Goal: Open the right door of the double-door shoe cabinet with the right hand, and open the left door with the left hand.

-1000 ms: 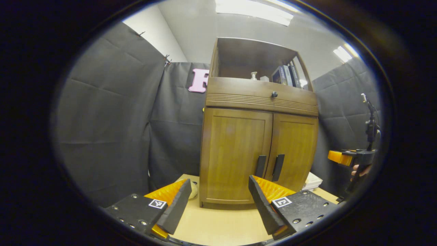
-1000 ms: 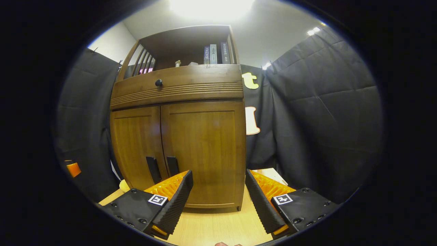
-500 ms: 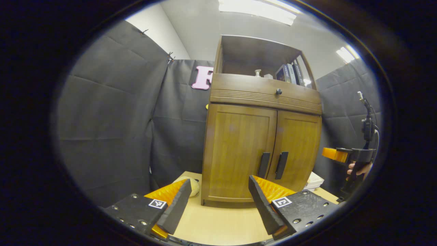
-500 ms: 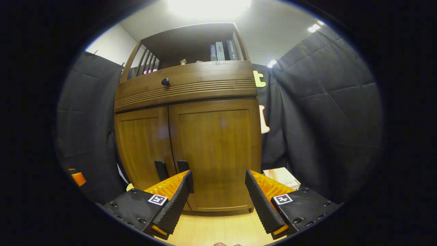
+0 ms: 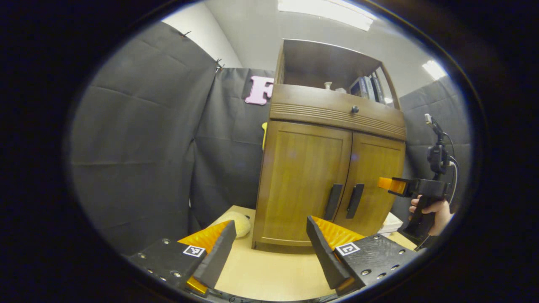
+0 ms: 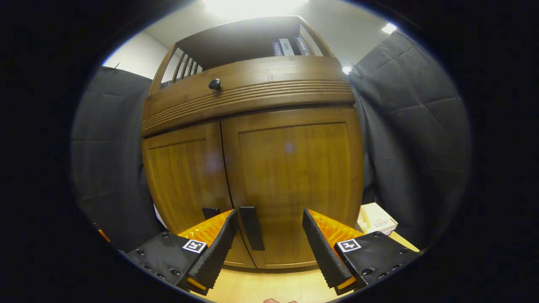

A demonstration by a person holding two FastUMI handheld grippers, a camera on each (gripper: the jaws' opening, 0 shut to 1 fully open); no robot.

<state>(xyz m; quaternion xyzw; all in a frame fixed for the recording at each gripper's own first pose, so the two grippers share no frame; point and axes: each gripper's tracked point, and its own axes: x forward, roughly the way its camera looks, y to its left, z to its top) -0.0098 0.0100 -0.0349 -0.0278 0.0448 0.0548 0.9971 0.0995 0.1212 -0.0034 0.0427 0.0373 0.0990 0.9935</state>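
Note:
The brown wooden shoe cabinet [image 5: 320,168] stands on a light table with both doors closed. In the left gripper view the left door's dark handle [image 5: 334,202] and the right door's handle [image 5: 355,200] sit side by side. My left gripper [image 5: 269,225] is open, a short way back from the cabinet's lower left. My right gripper [image 5: 389,184], held by a hand [image 5: 438,210], points at the right door. In the right gripper view the right gripper [image 6: 269,219] is open close to the right door [image 6: 294,176]. Its handle [image 6: 251,227] lies between the fingers, by the left one. The left handle [image 6: 209,211] is partly hidden.
A drawer with a round dark knob [image 5: 355,109] runs above the doors, and an open shelf with books [image 5: 366,87] tops the cabinet. A cream soft toy [image 5: 236,223] lies left of the cabinet base. A white box [image 6: 374,218] rests at its right. Black cloth walls surround the table [image 5: 269,273].
My right gripper has moved in toward the cabinet, and the right handle now sits between its fingers. My left gripper's view has swung left, so the cabinet sits farther right.

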